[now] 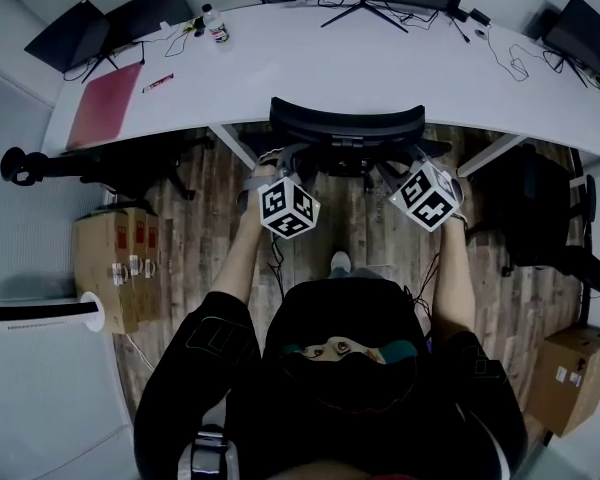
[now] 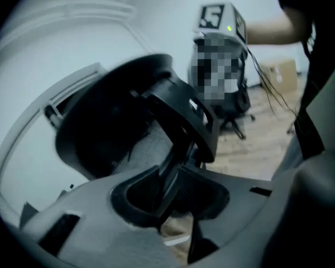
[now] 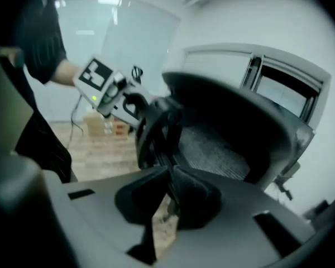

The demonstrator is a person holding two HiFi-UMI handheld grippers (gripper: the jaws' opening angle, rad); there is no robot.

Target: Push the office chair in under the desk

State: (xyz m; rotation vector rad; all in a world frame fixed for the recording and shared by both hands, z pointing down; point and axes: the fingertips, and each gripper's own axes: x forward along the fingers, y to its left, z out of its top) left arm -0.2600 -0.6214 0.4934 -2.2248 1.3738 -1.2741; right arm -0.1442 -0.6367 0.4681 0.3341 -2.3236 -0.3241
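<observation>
Before the white desk [image 1: 380, 68], left gripper [image 2: 171, 177] and right gripper [image 3: 171, 173] each clamp the backrest frame of the office chair [image 1: 346, 128].

A long white worktop [image 1: 380, 68] is seen across the top of the head view. At its far left corner a dark laptop [image 1: 72, 36] is set, with a second laptop [image 1: 148, 13] just beside it. A red mat [image 1: 105, 106] is laid near the left edge, with a red pen [image 1: 158, 82] close by its right side. A small bottle [image 1: 216, 25] is stood near the far edge, and a monitor stand [image 1: 363, 13] at the far middle. A third laptop [image 1: 585, 33] is placed at the right end, with cables [image 1: 510, 58] trailed beside it.

Below lies a wooden floor [image 1: 210, 238]. On it the office chair [image 1: 347, 128] is stood, its backrest at the worktop's near edge. One cardboard box [image 1: 118, 266] is set at the left and another box [image 1: 572, 376] at the right.
</observation>
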